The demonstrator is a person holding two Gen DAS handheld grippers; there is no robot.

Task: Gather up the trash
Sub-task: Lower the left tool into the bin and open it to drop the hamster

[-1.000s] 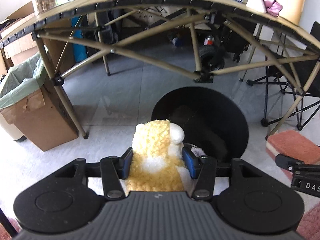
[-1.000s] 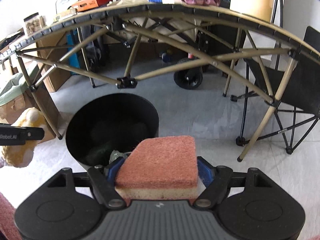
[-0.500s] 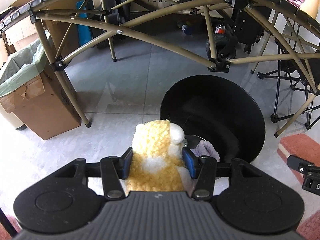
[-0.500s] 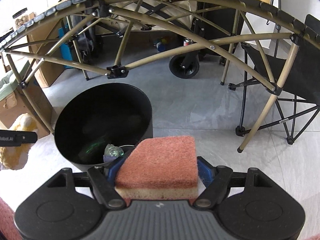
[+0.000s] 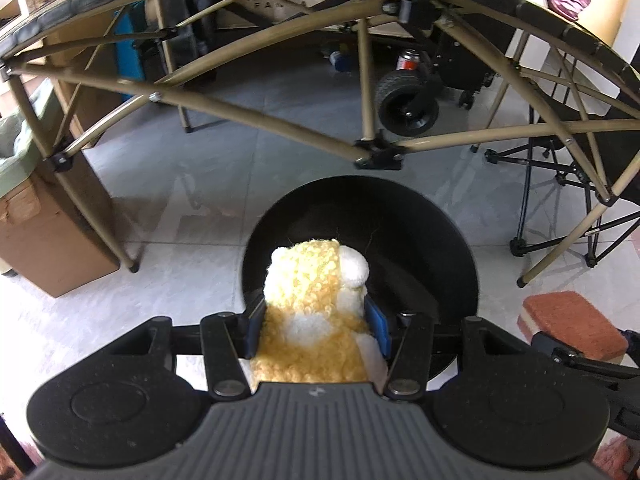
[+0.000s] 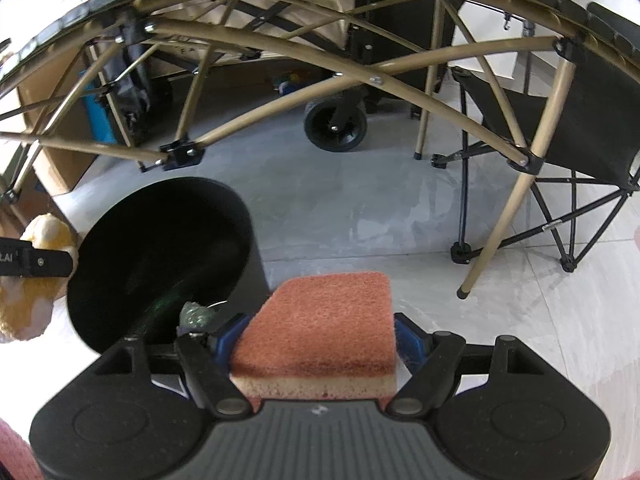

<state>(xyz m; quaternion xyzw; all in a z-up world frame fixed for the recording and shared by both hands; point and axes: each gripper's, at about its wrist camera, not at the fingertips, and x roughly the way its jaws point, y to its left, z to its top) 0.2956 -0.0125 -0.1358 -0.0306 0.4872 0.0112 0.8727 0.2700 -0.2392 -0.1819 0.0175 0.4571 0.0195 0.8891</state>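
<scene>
My left gripper (image 5: 316, 316) is shut on a fluffy yellow and white plush toy (image 5: 316, 280), which hangs over the near rim of a round black bin (image 5: 420, 216) on the floor. My right gripper (image 6: 316, 334) is shut on a sponge (image 6: 324, 320) with a reddish scouring top and a pale yellow base, held just right of the black bin (image 6: 120, 220). In the right wrist view the plush toy (image 6: 44, 232) shows at the far left beside the bin. The sponge (image 5: 568, 324) appears at the lower right of the left wrist view. Some trash (image 6: 194, 314) lies inside the bin.
A folding table's tan frame (image 5: 280, 120) arches over the bin. A cardboard box (image 5: 44, 240) lined with a green bag stands at the left. A black folding chair (image 6: 560, 136) stands at the right and a wheeled cart (image 6: 336, 128) behind. Grey tiled floor lies around the bin.
Both grippers moved toward the black bin. The plush toy went from left of the bin to over its near rim. The sponge came lower and nearer the bin's right side.
</scene>
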